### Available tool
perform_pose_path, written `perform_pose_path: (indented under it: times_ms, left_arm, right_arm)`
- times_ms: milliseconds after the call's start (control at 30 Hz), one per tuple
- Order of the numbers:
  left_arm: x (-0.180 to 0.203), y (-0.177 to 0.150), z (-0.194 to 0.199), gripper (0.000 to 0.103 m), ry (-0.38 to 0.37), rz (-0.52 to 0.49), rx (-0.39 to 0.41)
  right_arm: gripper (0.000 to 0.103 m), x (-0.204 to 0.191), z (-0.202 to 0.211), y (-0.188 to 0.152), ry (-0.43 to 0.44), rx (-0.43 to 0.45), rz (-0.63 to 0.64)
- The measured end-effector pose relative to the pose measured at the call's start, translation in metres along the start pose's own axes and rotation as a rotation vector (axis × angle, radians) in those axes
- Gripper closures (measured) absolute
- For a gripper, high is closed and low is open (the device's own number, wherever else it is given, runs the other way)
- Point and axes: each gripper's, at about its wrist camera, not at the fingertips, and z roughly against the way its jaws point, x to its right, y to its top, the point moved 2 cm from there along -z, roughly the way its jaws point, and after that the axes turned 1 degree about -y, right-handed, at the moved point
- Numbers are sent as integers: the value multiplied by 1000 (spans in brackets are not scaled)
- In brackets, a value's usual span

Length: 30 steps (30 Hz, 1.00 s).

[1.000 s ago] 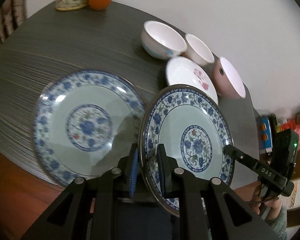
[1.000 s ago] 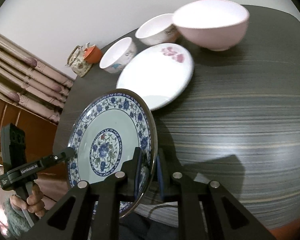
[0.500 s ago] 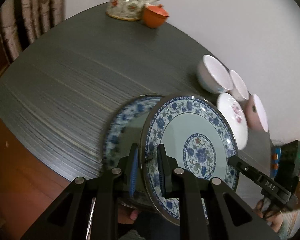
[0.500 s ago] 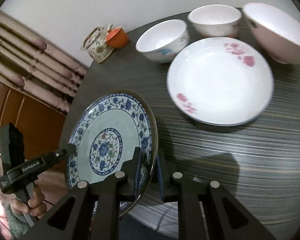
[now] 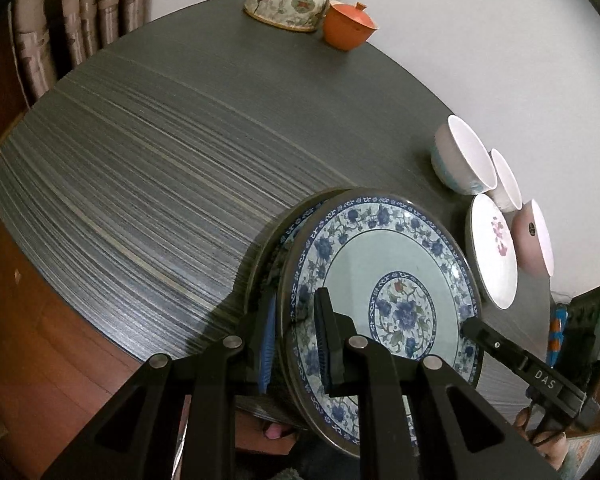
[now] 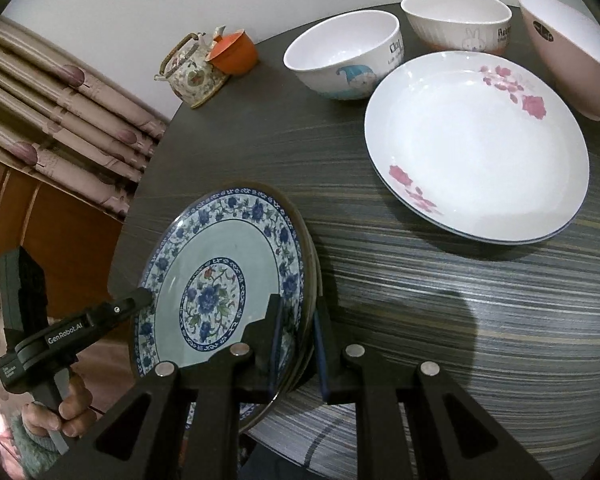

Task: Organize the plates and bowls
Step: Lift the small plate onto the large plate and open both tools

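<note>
Carried plate [image 5: 384, 280] now over second plate [image 5: 296, 216].

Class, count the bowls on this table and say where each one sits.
3, along the far edge: cartoon bowl leftmost, rabbit bowl in the middle, pink bowl rightmost. None seems hidden.

lower plate [image 5: 278, 236] mostly hidden, pink bowl [image 6: 572, 52] cropped

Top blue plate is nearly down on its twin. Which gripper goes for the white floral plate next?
Right. The right gripper grips the blue plate on the side facing the white floral plate; the left gripper is on the far side.
</note>
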Motion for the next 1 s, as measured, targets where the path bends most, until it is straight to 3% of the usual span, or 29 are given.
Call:
perform_pose_path:
  times_ms: [367,500,833,900,1000]
  left_arm:
    - [-5,3,-11,88,17,9,-17]
    - [-3,2,-10,83,27,-8,-7]
    - [7,2,-11,81,110,-72,8]
    - [7,1,-11,81,112,-72,7]
    - [10,1,-12,77,121,-84,9]
  right_arm:
    - [85,-17,-10,3,-75,-7,28]
    - [84,-20,-12,4,-95,-8,38]
    - [83,-24,-13,2,-139,-8,65]
    - [73,-29,-14,1,-148,-15,90]
    - [70,-33,-17,0,-172,-18,109]
